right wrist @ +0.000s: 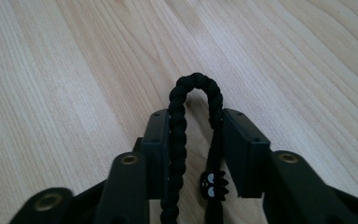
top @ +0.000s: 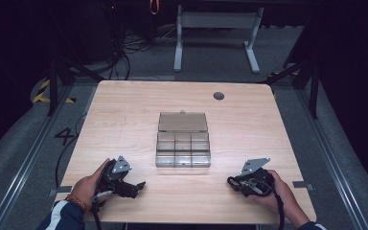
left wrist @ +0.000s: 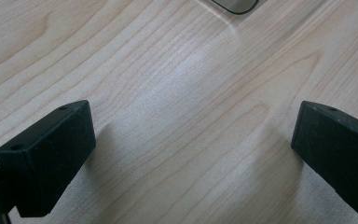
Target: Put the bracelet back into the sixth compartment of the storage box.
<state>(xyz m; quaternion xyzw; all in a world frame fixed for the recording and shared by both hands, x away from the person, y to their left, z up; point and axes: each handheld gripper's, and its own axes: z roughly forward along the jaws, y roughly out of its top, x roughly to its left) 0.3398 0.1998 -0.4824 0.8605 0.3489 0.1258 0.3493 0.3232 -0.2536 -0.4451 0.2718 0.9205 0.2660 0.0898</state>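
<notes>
**Two grippers low on the table, one with a braided cord between its jaws**

The right gripper has its jaws drawn close with a loop of black braided cord between them; the loop arches out past the jaw tips, and a small black charm with white eyes hangs on the cord between the jaws. Whether the jaws pinch the cord hard or just sit around it, I cannot tell. In the high view this gripper sits near the front right of the wooden table, held by the person's right hand.

The left gripper is spread wide, with bare wood between its jaws and nothing held. In the high view it sits near the front left of the table, in the person's left hand.

A clear plastic box with small compartments lies in the middle of the table, between and beyond the two grippers, its lid laid open toward the far side. One corner of the box peeks in at the top of the left gripper view.
</notes>
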